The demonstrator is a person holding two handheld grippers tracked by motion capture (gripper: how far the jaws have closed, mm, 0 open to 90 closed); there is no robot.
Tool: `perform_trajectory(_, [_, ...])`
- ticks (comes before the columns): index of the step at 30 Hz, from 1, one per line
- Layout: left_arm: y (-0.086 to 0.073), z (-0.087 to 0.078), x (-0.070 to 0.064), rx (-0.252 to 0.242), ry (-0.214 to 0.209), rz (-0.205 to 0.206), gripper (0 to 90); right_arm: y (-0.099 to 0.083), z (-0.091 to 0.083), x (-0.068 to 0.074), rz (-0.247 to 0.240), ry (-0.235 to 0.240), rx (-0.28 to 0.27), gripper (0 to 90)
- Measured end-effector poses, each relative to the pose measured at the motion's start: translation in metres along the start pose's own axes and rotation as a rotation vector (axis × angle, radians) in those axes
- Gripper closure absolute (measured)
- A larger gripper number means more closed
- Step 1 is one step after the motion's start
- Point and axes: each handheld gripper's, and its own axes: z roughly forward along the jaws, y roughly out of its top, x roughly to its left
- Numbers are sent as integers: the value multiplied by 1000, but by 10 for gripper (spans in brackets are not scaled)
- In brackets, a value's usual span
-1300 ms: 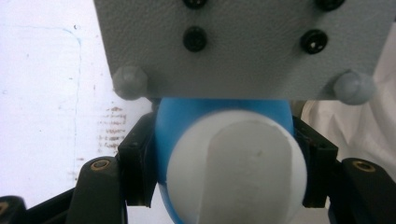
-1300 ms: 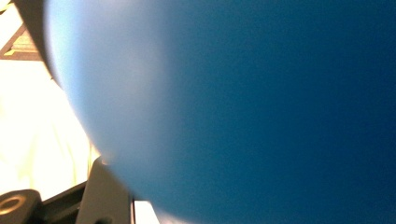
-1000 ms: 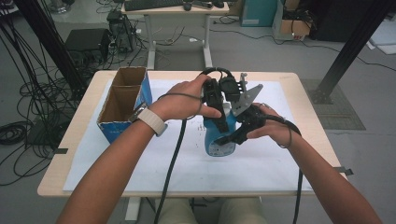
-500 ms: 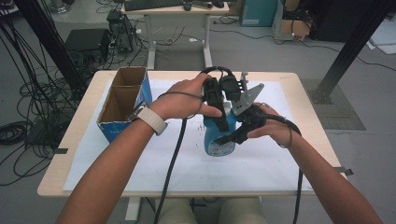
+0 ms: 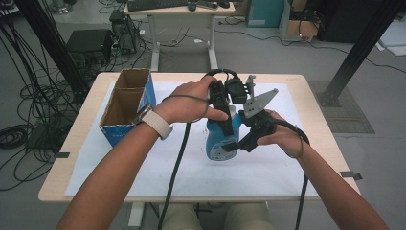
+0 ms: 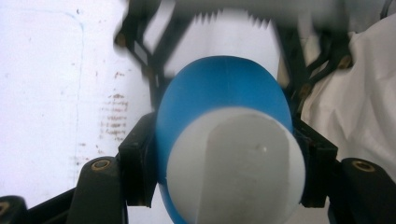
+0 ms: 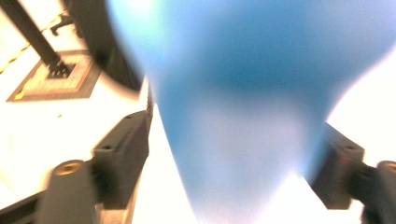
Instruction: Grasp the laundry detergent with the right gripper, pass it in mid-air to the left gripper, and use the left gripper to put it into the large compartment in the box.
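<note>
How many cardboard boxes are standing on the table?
1. The cardboard box stands open at the table's left side, apart from the blue bottle. Nothing suggests another box hidden behind the arms.

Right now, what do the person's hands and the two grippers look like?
Both grippers, left and right, are black with blocky two-jaw ends and trailing black cables. The right carries a grey three-cornered plate. The left wrist wears a white-banded watch; both forearms are unsleeved.
</note>
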Motion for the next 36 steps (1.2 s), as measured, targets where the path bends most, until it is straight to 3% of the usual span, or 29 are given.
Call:
perform_trajectory(4, [-5, -2, 2, 14, 12, -29, 375, -23, -22, -4, 74, -71, 41, 82])
perform_trajectory(9, [-9, -6, 6, 38, 38, -80, 375, -40, -50, -7, 66, -135, 149, 41])
perform_trajectory(12, [-9, -12, 7, 39, 66, -139, 375, -42, -60, -5, 56, -151, 202, 52])
perform_trajectory(14, [-10, -20, 10, 31, 78, -192, 375, -42, -63, -5, 47, -148, 221, 51])
perform_trajectory(15, [-11, -22, 11, 29, 82, -206, 375, -43, -65, -6, 9, -146, 243, 46])
perform_trajectory(19, [-12, -37, 13, 31, 116, -251, 375, -42, -70, -2, -16, -122, 289, 34])
perform_trajectory(20, [-12, -40, 14, 36, 119, -257, 375, -43, -73, -5, -54, -103, 323, 33])
perform_trajectory(25, [-14, -56, 18, 58, 146, -327, 375, -47, -80, -5, -49, -120, 375, 33])
perform_trajectory(29, [-17, -67, 22, 51, 163, -364, 375, -51, -87, -5, -49, -140, 422, 34])
perform_trajectory(36, [-24, -93, 28, 33, 195, -469, 375, -57, -99, -7, -31, -179, 457, 36])
